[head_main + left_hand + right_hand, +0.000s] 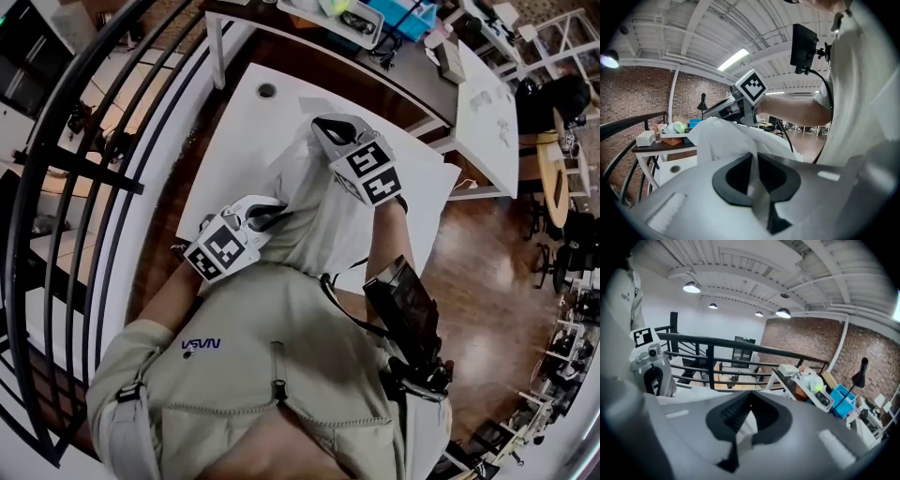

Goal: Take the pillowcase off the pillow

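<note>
The white pillowcase [314,211] hangs stretched between the two grippers above a white table [244,122], close to the person's chest; whether the pillow is inside it cannot be told, since only white cloth shows. The left gripper [265,214] is clamped on the near end, and in its own view a fold of the fabric runs straight down through the closed jaws. The right gripper [323,127], further out over the table, has its jaws pressed together too, with a pale strip of cloth caught in the seam between them. From the left gripper view the bunched cloth rises in a heap that hides most of the tabletop and the lower part of the right gripper, leaving its marker cube [752,88] and the bare forearm [797,110] behind it clear. The person's pale jacket [281,384] fills the lower head view and covers the table's near edge, and a black device [408,314] sits on a strap at the chest. A black railing [84,169] curves along the left. Beyond the table stands a side table [665,146] crowded with a white box [644,138], a green item [678,126] and a blue bin [696,123], with a black desk lamp [703,101] near the brick wall [633,93]. To the right lies a wooden floor [487,272].
</note>
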Action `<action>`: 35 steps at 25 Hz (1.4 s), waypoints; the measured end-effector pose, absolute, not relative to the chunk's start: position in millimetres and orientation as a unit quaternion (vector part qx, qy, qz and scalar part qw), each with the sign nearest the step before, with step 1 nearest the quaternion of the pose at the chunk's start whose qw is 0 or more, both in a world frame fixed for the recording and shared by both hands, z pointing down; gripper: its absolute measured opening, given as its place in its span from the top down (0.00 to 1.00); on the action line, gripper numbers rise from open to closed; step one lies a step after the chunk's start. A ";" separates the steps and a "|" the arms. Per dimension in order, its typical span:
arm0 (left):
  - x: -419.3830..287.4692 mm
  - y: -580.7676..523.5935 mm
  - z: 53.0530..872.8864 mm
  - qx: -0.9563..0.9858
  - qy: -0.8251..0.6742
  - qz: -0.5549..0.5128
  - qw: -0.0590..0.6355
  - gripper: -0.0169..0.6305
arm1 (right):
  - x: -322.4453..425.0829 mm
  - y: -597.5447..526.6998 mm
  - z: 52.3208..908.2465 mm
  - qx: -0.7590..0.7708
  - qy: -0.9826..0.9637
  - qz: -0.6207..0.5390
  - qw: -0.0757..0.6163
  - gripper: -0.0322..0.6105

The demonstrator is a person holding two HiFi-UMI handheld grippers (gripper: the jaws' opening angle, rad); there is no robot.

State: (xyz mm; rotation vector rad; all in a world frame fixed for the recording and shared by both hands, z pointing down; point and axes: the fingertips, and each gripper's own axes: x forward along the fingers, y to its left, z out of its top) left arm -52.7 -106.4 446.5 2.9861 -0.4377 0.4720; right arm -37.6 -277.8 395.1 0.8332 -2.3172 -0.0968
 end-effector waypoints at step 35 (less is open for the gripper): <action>-111.4 -225.7 499.3 0.947 -0.271 0.109 0.136 0.77 | 61.5 -236.6 418.4 0.575 -0.774 0.066 0.255 0.74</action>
